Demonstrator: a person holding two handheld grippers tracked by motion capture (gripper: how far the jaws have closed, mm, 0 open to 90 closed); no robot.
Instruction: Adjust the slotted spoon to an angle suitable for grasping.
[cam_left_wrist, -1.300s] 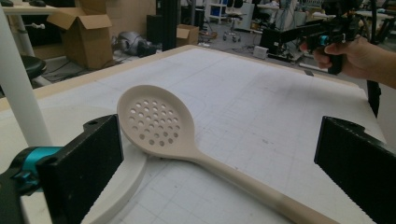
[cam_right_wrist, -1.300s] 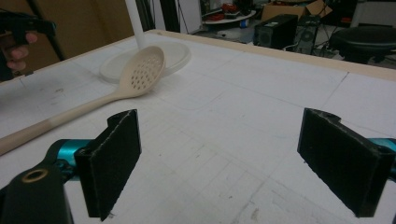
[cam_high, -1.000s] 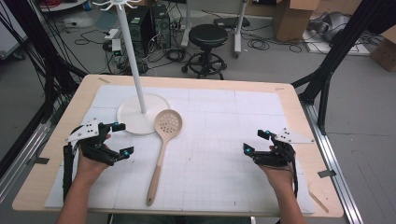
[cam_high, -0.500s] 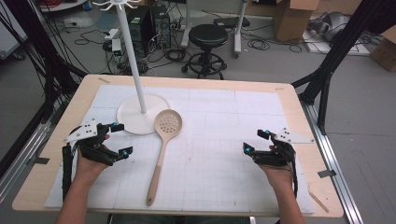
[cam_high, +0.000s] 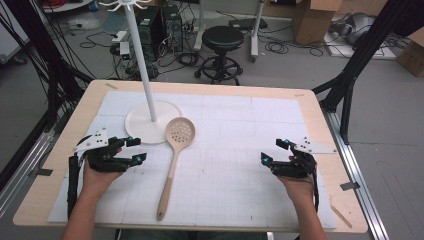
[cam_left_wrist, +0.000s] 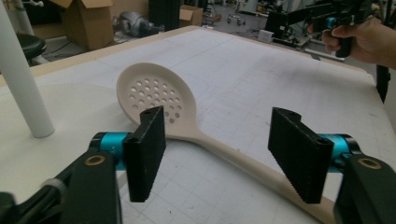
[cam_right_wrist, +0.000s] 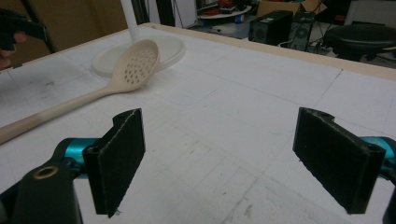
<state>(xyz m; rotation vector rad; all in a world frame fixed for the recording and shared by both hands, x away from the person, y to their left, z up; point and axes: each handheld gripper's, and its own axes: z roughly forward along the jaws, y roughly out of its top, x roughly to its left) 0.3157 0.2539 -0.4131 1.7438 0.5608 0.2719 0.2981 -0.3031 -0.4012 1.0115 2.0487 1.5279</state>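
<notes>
The left gripper (cam_high: 136, 151) sits at the table's 8 o'clock with nothing between its jaws, which have just been closing to roughly half open; the spoon (cam_high: 173, 157) lies flat just to its right, bowl touching the stand (cam_high: 150, 120) base at 11 o'clock. To grasp well, I would straddle the handle squarely near the neck, pads level with the mat. The right gripper (cam_high: 272, 152), at 4 o'clock, gapes wide and empty, well apart from the spoon.

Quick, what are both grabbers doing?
Left gripper: open, jaws just closing a bit, nothing between them.
Right gripper: open, holding nothing.
</notes>
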